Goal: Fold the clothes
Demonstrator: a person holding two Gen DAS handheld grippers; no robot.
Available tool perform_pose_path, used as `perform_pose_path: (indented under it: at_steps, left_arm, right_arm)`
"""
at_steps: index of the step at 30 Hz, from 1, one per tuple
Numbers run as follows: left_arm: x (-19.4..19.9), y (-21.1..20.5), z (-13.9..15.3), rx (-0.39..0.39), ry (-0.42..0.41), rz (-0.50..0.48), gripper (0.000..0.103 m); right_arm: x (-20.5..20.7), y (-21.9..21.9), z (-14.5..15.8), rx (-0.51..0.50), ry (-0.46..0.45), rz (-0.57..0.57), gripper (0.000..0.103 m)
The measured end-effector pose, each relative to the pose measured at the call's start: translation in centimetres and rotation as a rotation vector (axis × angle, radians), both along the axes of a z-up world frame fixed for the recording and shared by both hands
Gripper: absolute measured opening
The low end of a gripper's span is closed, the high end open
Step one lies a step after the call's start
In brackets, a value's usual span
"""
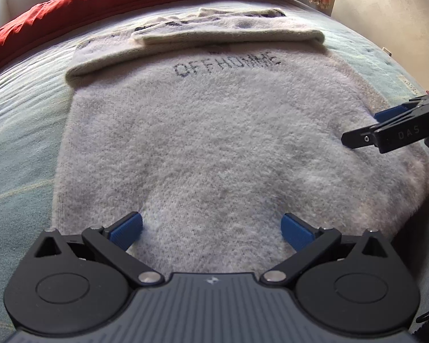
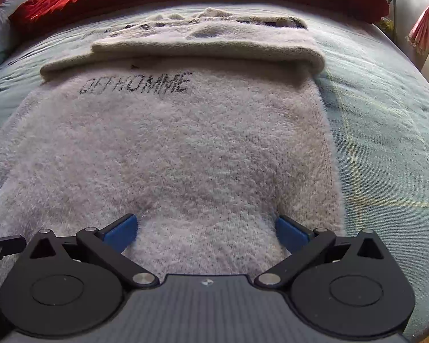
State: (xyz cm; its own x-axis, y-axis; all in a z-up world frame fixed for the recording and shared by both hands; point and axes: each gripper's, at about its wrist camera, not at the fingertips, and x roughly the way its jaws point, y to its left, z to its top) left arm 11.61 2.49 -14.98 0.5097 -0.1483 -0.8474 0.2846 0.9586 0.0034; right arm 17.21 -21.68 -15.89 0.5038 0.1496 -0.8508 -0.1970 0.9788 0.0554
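Clearly, in the left wrist view one sweater (image 1: 203, 143) lay flat on the bed (image 1: 20, 120), both sleeves folded across its top. The left gripper (image 1: 211, 225) was spread wide over the hem; the fluffy knit could slip or bunch. In the right wrist view the right gripper (image 2: 206, 227) was spread too, holding nothing.

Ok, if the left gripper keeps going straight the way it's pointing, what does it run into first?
Probably the fuzzy white sweater itself: the open left gripper points low across its body. Beyond that, the folded-over sleeve above the lettering, though depth is unclear.
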Motion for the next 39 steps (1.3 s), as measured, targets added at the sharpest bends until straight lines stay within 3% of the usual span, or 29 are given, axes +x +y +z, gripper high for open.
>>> perform_pose_path:
  at_steps: [5,9,12,14,17,24,30,35,39]
  left_arm:
    - [-1.5,-0.3,0.3,0.038,0.027,0.019,0.102]
    - [-1.8,-0.8,1.6,-0.045,0.016,0.003,0.102]
    - [-1.4,-2.3,2.1,-0.076,-0.027,-0.064,0.102]
    - [-1.1,-3.3,1.6,-0.086,-0.032,-0.088,0.102]
    - [-0.4,-4.2,-0.1,-0.096,0.03,-0.073,0.102]
    - [-2.6,-2.4,-0.4,-0.157,0.005,-0.082,0.102]
    - [-2.8,-0.7,-0.1,-0.242,0.014,-0.053,0.102]
    - [-2.0,-0.4,1.8,-0.198,-0.059,0.006,0.1]
    - [-0.7,1.1,1.5,-0.221,-0.038,0.067,0.1]
  right_arm:
    - [-2.3,-0.8,0.2,-0.021,0.024,0.025,0.103]
    - [-3.3,-1.7,0.0,0.018,0.038,-0.013,0.103]
    - [-3.4,-1.8,-0.3,0.021,0.037,-0.02,0.103]
    - [-3.4,-1.6,-0.4,0.014,0.035,-0.022,0.103]
    - [-3.6,-1.8,-0.5,0.025,0.027,-0.03,0.103]
    - [-4.1,-2.5,-0.7,0.065,0.019,-0.041,0.103]
    - [-3.9,-2.5,-0.8,0.065,0.02,-0.048,0.103]
    - [-3.9,-2.5,-0.9,0.069,0.019,-0.052,0.103]
    - [-3.9,-2.4,-0.9,0.064,0.018,-0.053,0.103]
